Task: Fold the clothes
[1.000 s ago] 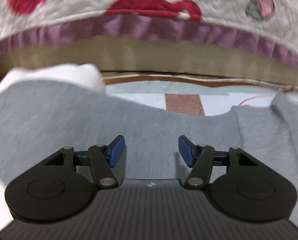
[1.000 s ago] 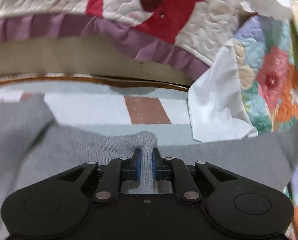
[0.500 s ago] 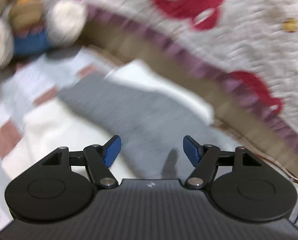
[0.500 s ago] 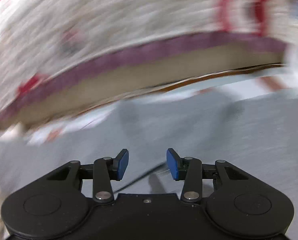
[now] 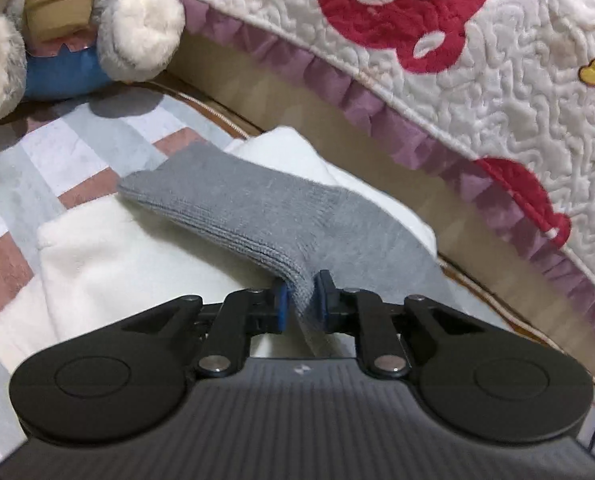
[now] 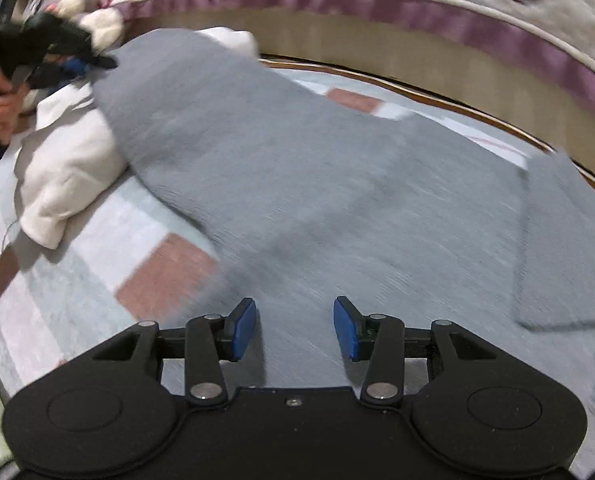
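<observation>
A: The left gripper (image 5: 300,304) is closing, and its blue pads already pinch a fold of the grey knit sweater (image 5: 265,216) near the ribbed cuff. The sleeve runs off toward ten o'clock in the left wrist view, draped over a white garment (image 5: 109,256).

B: And the right gripper (image 6: 295,328)?

A: Its jaws stand apart with nothing between them, hovering over the sweater's body (image 6: 317,168), which lies spread on the bed's checked sheet (image 6: 165,276).

B: What could go wrong?

A: The pinch takes only a narrow ridge of loose knit. I judge a quick pull could slip it free, or stretch the rib. The soft white garment underneath might also drag along (fleece clings to knit).

B: Anything else nearby?

A: A plush toy (image 5: 137,32) sits at eleven o'clock, and a stitched, bumpy quilt (image 5: 497,80) with a purple ruffle hangs from twelve to three. A wide swing of the sleeve could brush either.
</observation>
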`<state>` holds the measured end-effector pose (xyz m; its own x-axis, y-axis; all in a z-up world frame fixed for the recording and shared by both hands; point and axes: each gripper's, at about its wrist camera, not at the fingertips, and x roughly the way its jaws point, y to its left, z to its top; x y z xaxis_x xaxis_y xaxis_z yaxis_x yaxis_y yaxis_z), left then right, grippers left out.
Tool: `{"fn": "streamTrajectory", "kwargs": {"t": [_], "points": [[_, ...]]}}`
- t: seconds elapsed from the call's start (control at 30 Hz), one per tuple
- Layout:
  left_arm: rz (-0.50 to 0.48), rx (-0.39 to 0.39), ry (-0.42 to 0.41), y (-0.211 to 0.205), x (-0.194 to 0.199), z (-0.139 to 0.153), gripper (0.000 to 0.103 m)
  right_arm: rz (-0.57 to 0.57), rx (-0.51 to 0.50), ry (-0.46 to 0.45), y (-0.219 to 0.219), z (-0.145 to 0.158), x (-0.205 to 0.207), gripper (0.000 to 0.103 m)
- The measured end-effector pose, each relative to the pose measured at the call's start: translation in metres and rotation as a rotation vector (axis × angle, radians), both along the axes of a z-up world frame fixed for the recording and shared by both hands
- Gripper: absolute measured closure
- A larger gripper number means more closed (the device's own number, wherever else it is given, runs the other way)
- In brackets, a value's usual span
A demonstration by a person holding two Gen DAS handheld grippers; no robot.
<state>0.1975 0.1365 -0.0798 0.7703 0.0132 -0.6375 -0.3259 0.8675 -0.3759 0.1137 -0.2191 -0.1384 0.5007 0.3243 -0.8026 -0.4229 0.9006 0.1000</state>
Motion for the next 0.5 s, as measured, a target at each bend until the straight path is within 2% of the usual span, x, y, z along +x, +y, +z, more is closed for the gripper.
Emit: {"fn": "streamTrajectory", "kwargs": {"t": [0.1,0.13,0.2,0.23,0.33,0.43,0.47,0.5], "points": [[-0.021,0.014,-0.013,-0.002,-0.004,0.005,0.09,0.046,-0.007,0.004,0.017,0.002,-0.001,0.048],[-0.033,0.01,-0.014,-0.003,-0.005,0.006,0.086,0.081,-0.051,-0.016,0.024,0.001,-0.007,0.042],[-0.057,-0.013,-0.016,-0.003,-0.006,0.006,0.079,0.135,-0.172,-0.055,0.04,-0.005,-0.015,0.04],[-0.068,-0.038,-0.016,-0.002,-0.006,0.004,0.069,0.121,-0.167,-0.047,0.041,-0.005,-0.014,0.038],[-0.085,-0.113,-0.026,0.007,-0.006,-0.001,0.063,0.029,-0.092,-0.007,0.04,-0.005,-0.005,0.034],[-0.098,-0.162,-0.018,0.015,-0.003,-0.006,0.063,-0.063,-0.076,-0.032,0.033,-0.007,0.004,0.035],[-0.113,-0.168,-0.013,0.016,-0.003,-0.007,0.068,-0.082,-0.069,-0.04,0.031,-0.007,0.006,0.037],[-0.172,-0.142,0.011,0.013,0.0,-0.007,0.075,-0.099,-0.06,-0.045,0.028,-0.007,0.007,0.041]]}}
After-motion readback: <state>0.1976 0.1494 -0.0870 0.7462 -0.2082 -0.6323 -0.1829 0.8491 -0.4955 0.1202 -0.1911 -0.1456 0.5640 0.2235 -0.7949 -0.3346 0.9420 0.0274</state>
